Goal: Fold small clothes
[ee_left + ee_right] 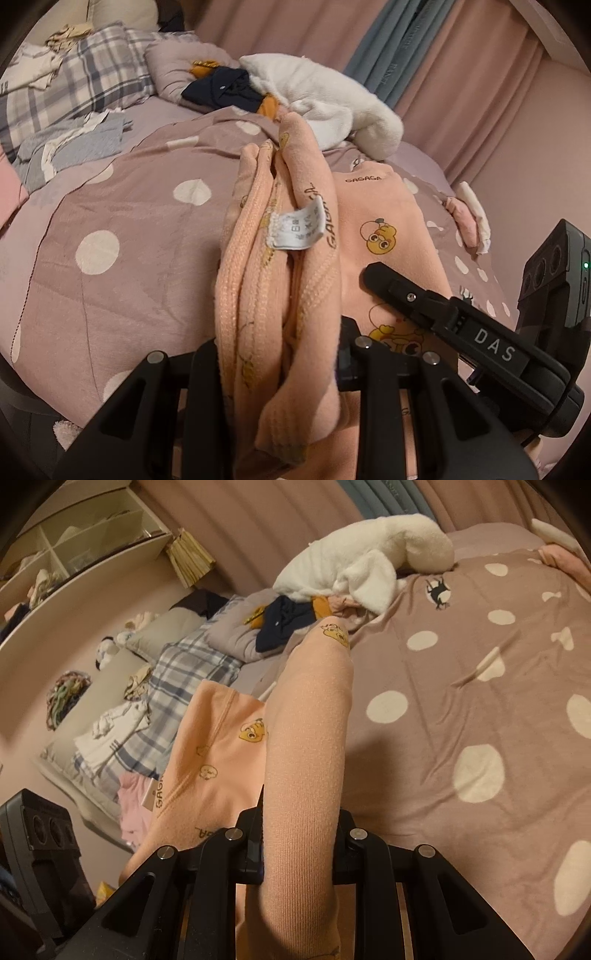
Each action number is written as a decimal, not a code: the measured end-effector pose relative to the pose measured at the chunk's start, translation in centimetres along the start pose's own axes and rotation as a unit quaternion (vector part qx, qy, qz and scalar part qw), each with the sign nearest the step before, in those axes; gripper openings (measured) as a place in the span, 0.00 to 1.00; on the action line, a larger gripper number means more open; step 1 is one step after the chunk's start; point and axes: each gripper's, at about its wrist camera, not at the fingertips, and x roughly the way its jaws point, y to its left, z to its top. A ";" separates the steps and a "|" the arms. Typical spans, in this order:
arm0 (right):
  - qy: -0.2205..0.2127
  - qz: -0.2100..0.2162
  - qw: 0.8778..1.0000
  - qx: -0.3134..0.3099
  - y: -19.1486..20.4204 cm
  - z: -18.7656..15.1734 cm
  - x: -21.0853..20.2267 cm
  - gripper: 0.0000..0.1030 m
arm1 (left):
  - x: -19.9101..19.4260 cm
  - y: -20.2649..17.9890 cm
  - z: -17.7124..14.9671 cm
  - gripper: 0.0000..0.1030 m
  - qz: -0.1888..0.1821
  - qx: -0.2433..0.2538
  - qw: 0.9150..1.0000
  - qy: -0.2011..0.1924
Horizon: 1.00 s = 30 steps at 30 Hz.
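Observation:
A small peach garment printed with yellow ducks and "GAGAGA" hangs lifted over the dotted mauve duvet. Its ribbed hem is bunched between the fingers of my left gripper, which is shut on it, and a white care label faces up. To the right, my right gripper reaches in from the side, over another part of the same cloth. In the right wrist view a thick fold of the peach garment runs straight through my right gripper, which is shut on it. Cloth hides the fingertips of both grippers.
A white fleece and a navy garment lie heaped at the bed's far side. Plaid pillows, grey-blue clothes and a pink-and-white item are around. A shelf unit and curtains stand behind.

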 end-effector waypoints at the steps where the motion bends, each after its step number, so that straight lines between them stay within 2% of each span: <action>1: -0.003 0.000 1.000 -0.002 -0.1 0.1 -0.5 0.23 | -0.2 -0.4 0.0 0.27 -0.001 0.005 1.000 -0.002; 17: -0.025 -0.018 1.000 -0.001 -2.3 1.6 -4.8 0.23 | -0.7 -5.9 -0.1 0.27 -0.009 0.040 0.999 -0.001; 30: -0.008 -0.043 0.999 -0.002 -5.6 2.0 -5.5 0.23 | 2.4 -9.1 -1.2 0.27 0.005 0.056 0.998 0.029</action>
